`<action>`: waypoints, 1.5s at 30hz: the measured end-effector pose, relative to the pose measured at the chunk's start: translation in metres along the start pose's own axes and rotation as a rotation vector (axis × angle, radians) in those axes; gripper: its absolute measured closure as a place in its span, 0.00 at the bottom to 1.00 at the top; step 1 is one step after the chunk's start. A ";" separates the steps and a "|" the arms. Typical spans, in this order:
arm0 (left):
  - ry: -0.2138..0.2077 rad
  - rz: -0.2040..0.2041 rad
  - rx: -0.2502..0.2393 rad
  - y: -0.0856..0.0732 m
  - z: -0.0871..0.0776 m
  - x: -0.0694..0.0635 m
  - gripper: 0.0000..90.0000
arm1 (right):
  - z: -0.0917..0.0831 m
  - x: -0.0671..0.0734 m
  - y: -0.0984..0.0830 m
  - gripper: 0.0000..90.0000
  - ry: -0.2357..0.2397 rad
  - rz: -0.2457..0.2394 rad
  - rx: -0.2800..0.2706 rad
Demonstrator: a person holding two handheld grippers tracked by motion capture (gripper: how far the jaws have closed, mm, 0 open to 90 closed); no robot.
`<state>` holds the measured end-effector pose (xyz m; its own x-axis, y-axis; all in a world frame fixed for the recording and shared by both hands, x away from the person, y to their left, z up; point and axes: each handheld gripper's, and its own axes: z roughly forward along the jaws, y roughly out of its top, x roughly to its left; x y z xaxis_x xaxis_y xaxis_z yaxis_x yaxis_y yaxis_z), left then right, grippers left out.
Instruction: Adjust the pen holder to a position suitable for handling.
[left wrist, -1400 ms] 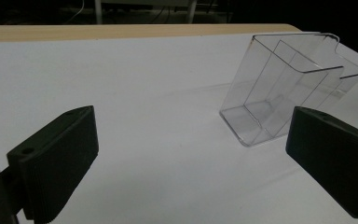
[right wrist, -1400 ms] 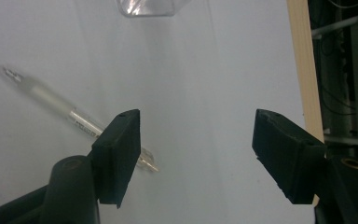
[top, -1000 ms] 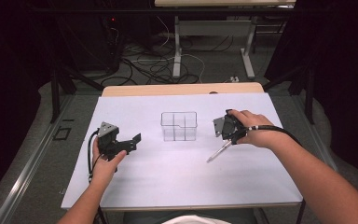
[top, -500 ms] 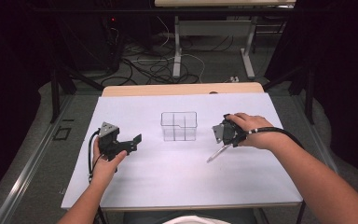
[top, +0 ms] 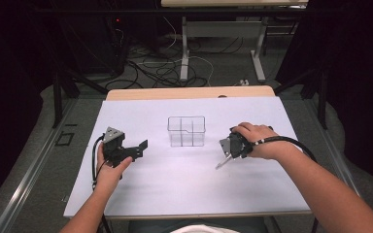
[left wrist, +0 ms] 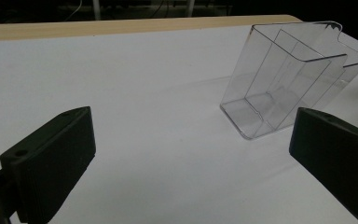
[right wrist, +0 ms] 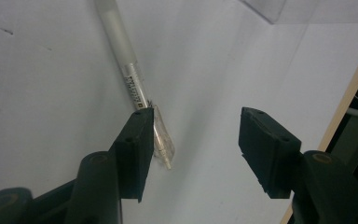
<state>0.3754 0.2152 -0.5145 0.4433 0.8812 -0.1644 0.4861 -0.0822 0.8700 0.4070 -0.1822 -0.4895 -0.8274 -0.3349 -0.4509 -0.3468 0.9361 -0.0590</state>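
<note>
A clear plastic box [top: 186, 131] with several compartments stands upright at the middle of the white table. In the left gripper view the box [left wrist: 289, 79] is ahead and to the right, apart from my left gripper [left wrist: 191, 135], whose jaws stand wide open with nothing between them. That left gripper [top: 140, 146] rests left of the box. A frosted white pen [right wrist: 126, 65] lies flat on the table, and my right gripper [right wrist: 196, 126] is open just over its capped end, one jaw right beside it. Right of the box, the right gripper [top: 227, 148] hangs above the pen [top: 222, 162].
The white table sheet [top: 175, 189] ends at a wooden strip [top: 189, 93] along the far edge. Beyond it the floor holds cables and table legs [top: 184, 48]. Both forearms come in from the near edge.
My right gripper has shifted slightly nearer and lower, closer over the pen, which stays in place. The left gripper and the box have not moved.
</note>
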 end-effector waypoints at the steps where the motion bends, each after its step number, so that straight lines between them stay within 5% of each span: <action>1: -0.001 -0.001 0.000 0.000 0.000 0.000 0.00 | 0.003 0.002 -0.001 0.54 -0.017 0.004 -0.024; 3: 0.000 0.002 0.001 0.000 0.000 0.000 0.00 | 0.003 0.003 0.000 0.56 0.023 -0.003 -0.010; 7: -0.001 0.001 0.002 0.000 0.001 -0.001 0.00 | 0.011 0.008 0.000 0.60 -0.020 -0.016 -0.060; 9: 0.000 0.003 0.003 0.000 0.001 -0.001 0.00 | 0.009 0.008 0.002 0.61 0.035 -0.014 -0.021; 13: 0.000 0.003 0.003 0.000 0.001 -0.001 0.00 | 0.013 0.009 0.007 0.62 0.035 -0.032 -0.031; 14: 0.001 0.003 0.003 0.000 0.001 -0.001 0.00 | 0.016 0.011 0.008 0.62 -0.013 -0.027 -0.067; 16: 0.000 0.004 0.004 0.000 0.001 -0.001 0.00 | 0.014 0.009 0.012 0.62 0.067 -0.052 -0.021; 18: 0.000 0.004 0.004 0.000 0.001 -0.001 0.00 | 0.015 0.009 0.013 0.62 0.086 -0.053 -0.016; 22: 0.001 0.004 0.003 0.000 0.001 -0.001 0.00 | 0.020 0.013 0.016 0.63 0.058 -0.068 -0.045; 24: 0.003 0.002 0.001 0.000 0.001 -0.001 0.00 | 0.020 0.012 0.018 0.65 0.106 -0.082 -0.009; 30: 0.005 0.002 -0.001 0.000 0.001 0.000 0.00 | 0.025 0.013 0.021 0.67 0.114 -0.095 -0.009; 32: 0.004 0.002 0.000 0.000 0.001 0.000 0.00 | 0.028 0.015 0.021 0.67 0.082 -0.096 -0.033; 35: 0.003 0.004 0.002 0.000 0.001 -0.001 0.00 | 0.029 0.014 0.024 0.69 0.148 -0.116 0.010; 40: 0.004 0.004 0.002 0.000 0.001 -0.001 0.00 | 0.035 0.015 0.026 0.73 0.113 -0.122 -0.015; 45: 0.003 0.004 0.002 0.000 0.001 -0.001 0.00 | 0.034 0.013 0.028 0.77 0.154 -0.123 0.013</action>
<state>0.3755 0.2139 -0.5150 0.4430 0.8822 -0.1595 0.4859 -0.0867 0.8697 0.4016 -0.1566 -0.5275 -0.8371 -0.4587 -0.2980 -0.4448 0.8879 -0.1173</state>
